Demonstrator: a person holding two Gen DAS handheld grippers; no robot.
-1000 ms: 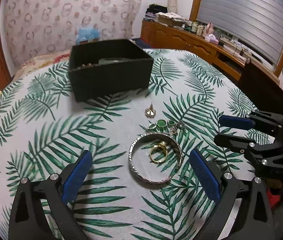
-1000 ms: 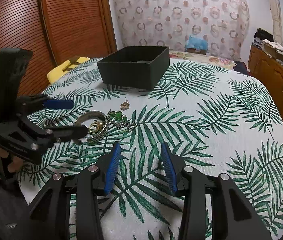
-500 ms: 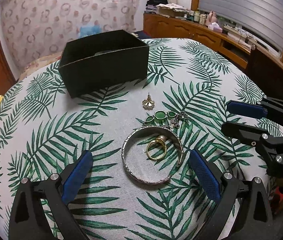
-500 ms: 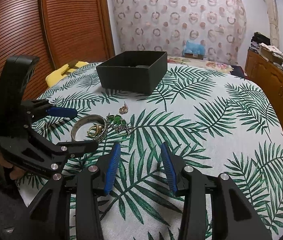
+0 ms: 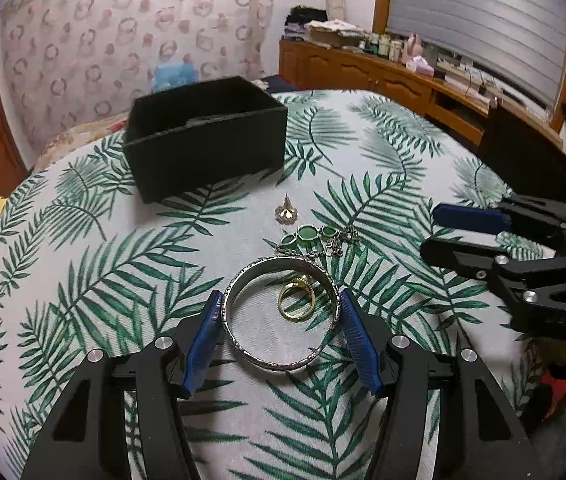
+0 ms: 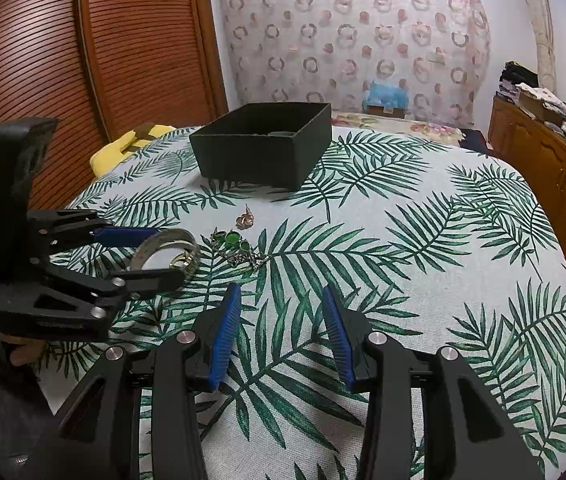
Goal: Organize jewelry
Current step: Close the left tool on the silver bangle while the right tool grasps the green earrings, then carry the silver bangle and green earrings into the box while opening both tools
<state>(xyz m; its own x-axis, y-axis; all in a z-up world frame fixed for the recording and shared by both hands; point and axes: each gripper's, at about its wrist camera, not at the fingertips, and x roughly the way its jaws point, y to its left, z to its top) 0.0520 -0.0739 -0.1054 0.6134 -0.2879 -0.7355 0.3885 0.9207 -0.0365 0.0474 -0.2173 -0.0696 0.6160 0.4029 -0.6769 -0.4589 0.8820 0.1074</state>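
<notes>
On the surface (image 5: 83, 280) before the box (image 5: 207, 140), your left claw (image 5: 279, 320), just closing, brackets the bangle (image 5: 283, 360) and ring (image 5: 297, 304); right claw (image 6: 279, 332) half-open, empty; pendant (image 5: 285, 214), green chain (image 5: 315, 236) also unsorted.

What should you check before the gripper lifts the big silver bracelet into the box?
1. Left gripper around the bracelet: ok. Its jaws have just been closing, with the bracelet between them.
2. Pads pressing firmly on the bracelet: cannot tell; they sit right at its sides.
3. Gold ring out of the way: not ok. It lies inside the bracelet and may get dragged.
4. Green-stone chain clear of the bracelet: cannot tell; it lies right against the far edge.
5. Black box open: ok.
6. Right gripper out of the way: ok, empty and off to the side.
</notes>
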